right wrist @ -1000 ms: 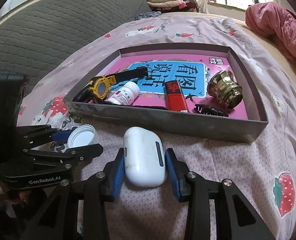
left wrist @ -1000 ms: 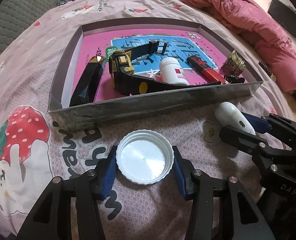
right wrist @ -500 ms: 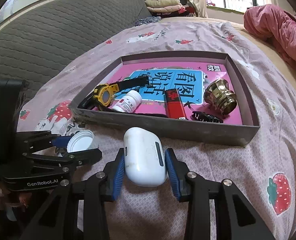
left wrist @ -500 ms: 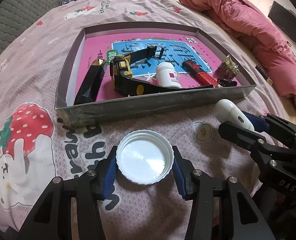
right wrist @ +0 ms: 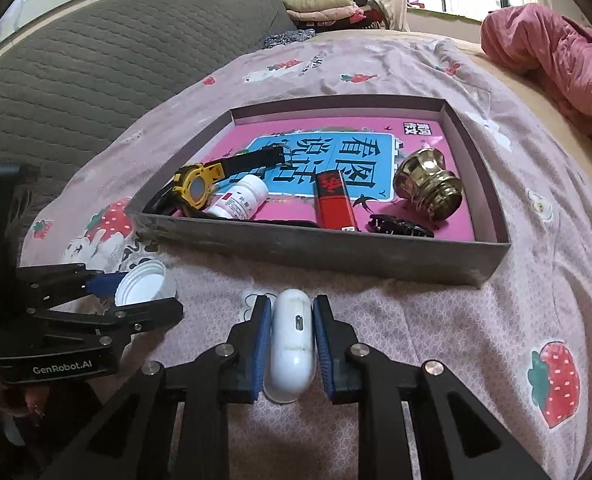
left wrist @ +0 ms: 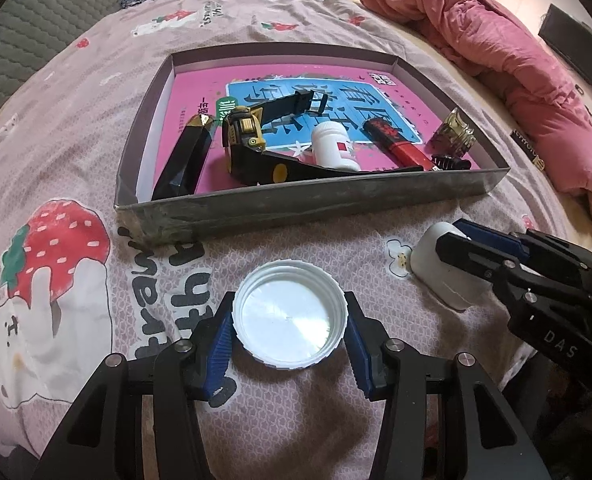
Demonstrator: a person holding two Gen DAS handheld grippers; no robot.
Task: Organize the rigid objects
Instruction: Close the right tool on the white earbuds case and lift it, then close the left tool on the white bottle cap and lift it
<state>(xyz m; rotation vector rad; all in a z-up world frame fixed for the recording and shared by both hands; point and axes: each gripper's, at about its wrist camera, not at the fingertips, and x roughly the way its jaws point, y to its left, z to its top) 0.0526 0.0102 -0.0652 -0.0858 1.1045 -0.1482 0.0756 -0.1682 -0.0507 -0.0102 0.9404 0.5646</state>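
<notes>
White earbud case, stood on its narrow edge on the bedspread just in front of the shallow grey box, port facing the camera. Clamped at both flat sides by the blue pads of the right hand-held gripper, jaws just closed narrow onto it. To its left, white bottle cap, lying open side up on the bedspread, also just in front of the box. Gripped at its rim between the pads of the left hand-held gripper, jaws at a middling width. Inside the box, on a pink and blue printed sheet: yellow and black watch, white pill bottle on its side, red lighter, black hair claw, brass-coloured cup, black faceted stick. Pink quilt bunched beyond, right.
</notes>
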